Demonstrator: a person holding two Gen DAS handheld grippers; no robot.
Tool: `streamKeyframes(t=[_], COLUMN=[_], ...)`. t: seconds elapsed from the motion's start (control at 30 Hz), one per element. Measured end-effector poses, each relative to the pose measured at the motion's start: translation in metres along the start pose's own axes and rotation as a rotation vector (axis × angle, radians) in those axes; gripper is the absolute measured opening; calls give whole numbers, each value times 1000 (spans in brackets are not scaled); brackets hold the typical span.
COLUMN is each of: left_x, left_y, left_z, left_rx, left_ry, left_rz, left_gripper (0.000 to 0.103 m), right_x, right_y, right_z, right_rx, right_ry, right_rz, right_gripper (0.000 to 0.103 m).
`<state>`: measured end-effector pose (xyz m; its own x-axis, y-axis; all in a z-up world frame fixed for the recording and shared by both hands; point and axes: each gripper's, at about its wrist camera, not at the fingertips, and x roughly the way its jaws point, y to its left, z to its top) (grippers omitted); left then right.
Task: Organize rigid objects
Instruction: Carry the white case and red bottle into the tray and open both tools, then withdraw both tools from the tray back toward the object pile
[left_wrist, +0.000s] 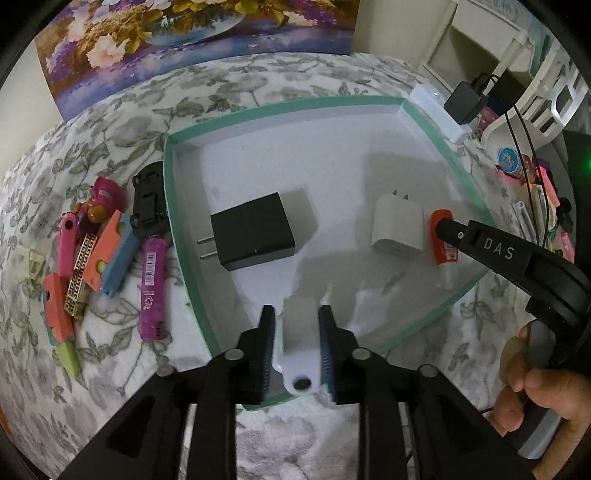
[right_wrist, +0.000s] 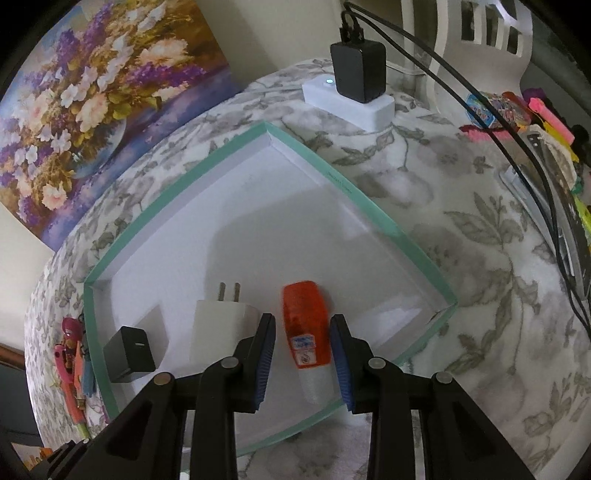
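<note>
Left gripper (left_wrist: 297, 314) clamped on a smooth white plastic piece (left_wrist: 300, 347) above the near rim of the green-edged tray (left_wrist: 168, 206). Right gripper (right_wrist: 303, 325) open, straddling a glossy orange bottle (right_wrist: 306, 325) lying inside beside a boxy white charger (right_wrist: 221, 325) and matte black adapter (left_wrist: 253, 230). Likely slip of the slick piece, or bottle rolling if nudged.

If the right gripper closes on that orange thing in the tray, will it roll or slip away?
The orange item lies flat between the right gripper's open fingers, so it probably stays put. Its body looks like glossy, rounded hard plastic, so it may slide on the tray's smooth floor if nudged off-centre. It seems small and light, and likely rigid.
</note>
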<state>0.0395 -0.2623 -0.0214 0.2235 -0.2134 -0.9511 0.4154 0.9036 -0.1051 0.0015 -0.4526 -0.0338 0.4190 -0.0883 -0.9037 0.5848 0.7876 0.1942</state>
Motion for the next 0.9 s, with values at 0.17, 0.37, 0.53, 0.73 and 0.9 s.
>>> streamKeyframes(t=[0.17,0.37,0.53,0.73,0.9], left_x=[-3,-14,-20,-27,-33], left_y=[3,4,7,12,16], left_z=[1,3,4,6,8], left_rx=[-12,-17,-19,-32,-35], left_ry=[-6,-33,-48,-71,-91], left_rz=[-10,-26,-11,-10,5], left_gripper=[43,51,52,77,80], right_x=[-1,-17,-26,-26,-24], right_y=[5,13,17,19,21], right_z=[1,5,6,4,4], right_rx=[-21,-49,-60,-66,-69], right_ry=[-8,-70,-105,-101,-97], right_rz=[-9,-14,-18,-24,-25], right_gripper=[40,59,68,75,85])
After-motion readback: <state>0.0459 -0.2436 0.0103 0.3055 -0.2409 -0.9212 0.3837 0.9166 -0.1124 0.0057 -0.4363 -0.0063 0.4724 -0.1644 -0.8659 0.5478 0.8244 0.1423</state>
